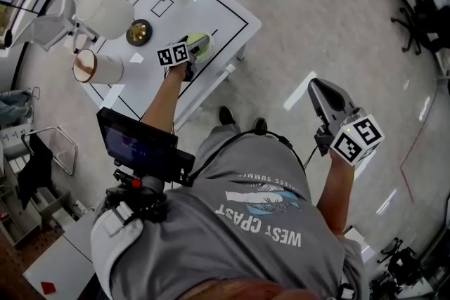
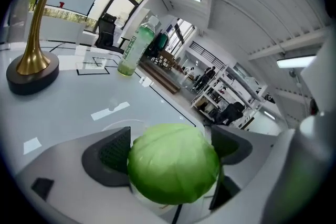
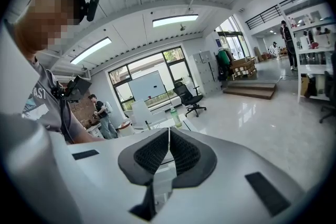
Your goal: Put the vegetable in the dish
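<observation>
Cabbage (image 2: 173, 162), round and pale green, sits clamped between the two dark ribbed pads of the left gripper (image 1: 191, 50), which presses on it from both sides. In the head view this gripper reaches out over the near part of a white table (image 1: 218, 10) marked with black lines, and the green head shows just past its marker cube. In the left gripper view, the pale curved rim of a dish (image 2: 113, 124) shows on the tabletop just beyond the left pad, under the cabbage; whether the cabbage touches the dish cannot be told. Farther back on the table stand a green-tinted bottle (image 2: 134, 47) and a brass stand on a dark round base (image 2: 32, 68), well apart from the cabbage. The head view also shows a white jug (image 1: 105, 12) and a white cylinder with a brown rim (image 1: 95, 67), lying on its side, near the table's left edge. The right gripper (image 3: 169, 136) is held away from the table, over the glossy floor (image 1: 316, 10), with its jaws pressed together and nothing between them.
</observation>
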